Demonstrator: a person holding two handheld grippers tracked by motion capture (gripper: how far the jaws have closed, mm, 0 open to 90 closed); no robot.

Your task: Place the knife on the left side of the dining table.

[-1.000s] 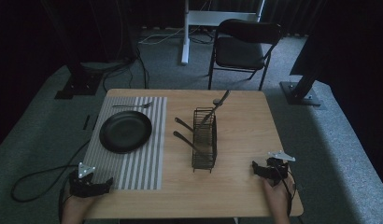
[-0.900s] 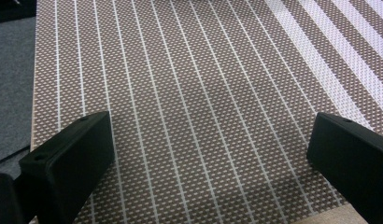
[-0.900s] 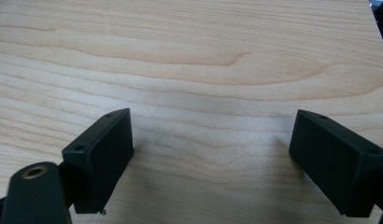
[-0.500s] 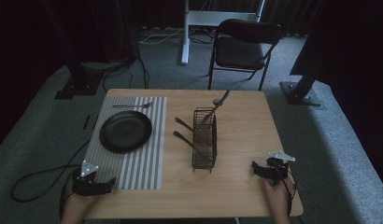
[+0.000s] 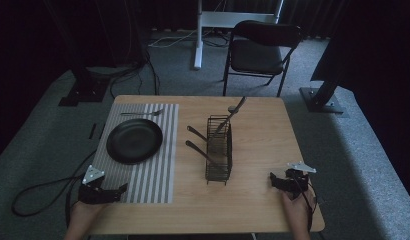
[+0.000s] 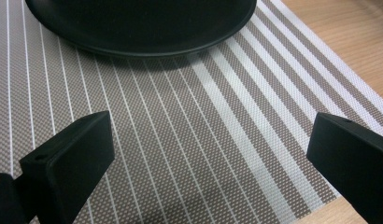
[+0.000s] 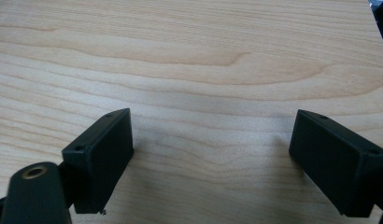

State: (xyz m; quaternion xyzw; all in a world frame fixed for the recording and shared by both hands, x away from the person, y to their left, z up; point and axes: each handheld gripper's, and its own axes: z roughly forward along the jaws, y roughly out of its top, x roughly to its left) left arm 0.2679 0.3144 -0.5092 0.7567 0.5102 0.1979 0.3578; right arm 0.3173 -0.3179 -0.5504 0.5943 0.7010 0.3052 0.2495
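**Clerk:** Item one, left claw (image 5: 120, 190). Condition?

**Keeper:** Recorded as released. In the left gripper view the jaws are spread wide over the striped placemat (image 6: 203, 116), and nothing is held between them (image 6: 208, 154).

**Clerk:** Nearest thing?

**Keeper:** Black plate (image 5: 134, 141), laid flat on the placemat (image 5: 158, 170). It is placed at about 1 o'clock from the left claw, near but apart. Its near rim (image 6: 143, 23) is seen just ahead of the jaws.

**Clerk:** Item two, right claw (image 5: 274, 181).

**Keeper:** Also entered as released. The jaws are parted over bare table (image 7: 203, 56), with nothing between them (image 7: 213, 154). The wire rack (image 5: 219, 150) is placed at about 10 o'clock from it, well apart, with dark utensil handles (image 5: 195, 132) projecting from it.

**Clerk:** Hazards to be listed?

**Keeper:** Three are judged likely:
- The plate's rim is low and smooth. If it is pinched shallowly, the plate may be slipped or tipped.
- The placemat may be caught under a lower jaw and dragged. The fork (image 5: 142, 114) at its 12 o'clock edge would be carried with it.
- The rack is tall and narrow. It may be toppled if a projecting handle is struck or pulled sideways.
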